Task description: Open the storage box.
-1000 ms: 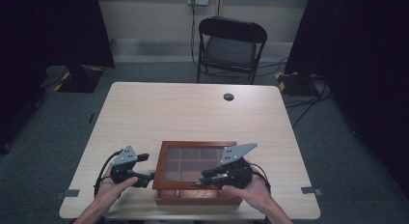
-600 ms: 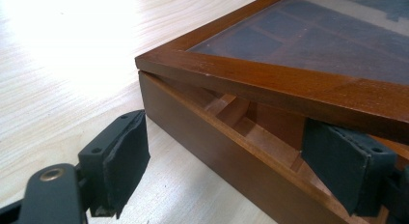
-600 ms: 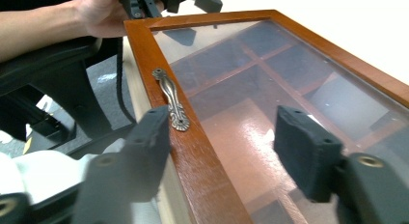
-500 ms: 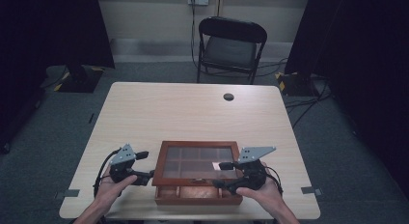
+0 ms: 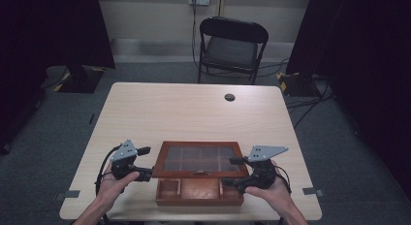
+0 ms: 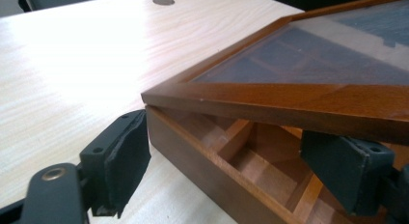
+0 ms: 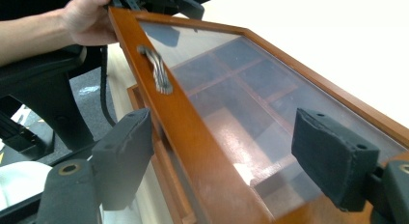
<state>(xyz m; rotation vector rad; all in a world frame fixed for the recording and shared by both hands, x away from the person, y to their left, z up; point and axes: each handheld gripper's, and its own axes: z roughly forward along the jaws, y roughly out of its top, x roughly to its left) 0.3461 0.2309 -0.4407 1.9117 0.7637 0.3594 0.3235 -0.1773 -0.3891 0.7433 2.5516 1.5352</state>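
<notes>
A brown wooden box (image 5: 198, 192) with several compartments sits at the table's near edge. Its glass-paned lid (image 5: 198, 158) is tilted up at the front, hinged at the back. A small metal handle (image 7: 156, 69) sits on the lid's front rail. My left gripper (image 5: 145, 163) is at the box's left side, open, with the lid's front-left corner (image 6: 159, 96) between its jaws. My right gripper (image 5: 231, 171) is at the right side, open, its jaws straddling the lid's front rail (image 7: 202, 151). Whether the lid rests on a jaw is unclear.
The light wooden table (image 5: 194, 113) stretches beyond the box, with a round dark cable hole (image 5: 229, 97) near its far edge. A black folding chair (image 5: 232, 45) stands behind the table. A person's hands hold both grippers at the near edge.
The lid's front has lifted, baring the front compartments. My right gripper has moved from over the lid out to its right end. The left gripper has barely moved.
</notes>
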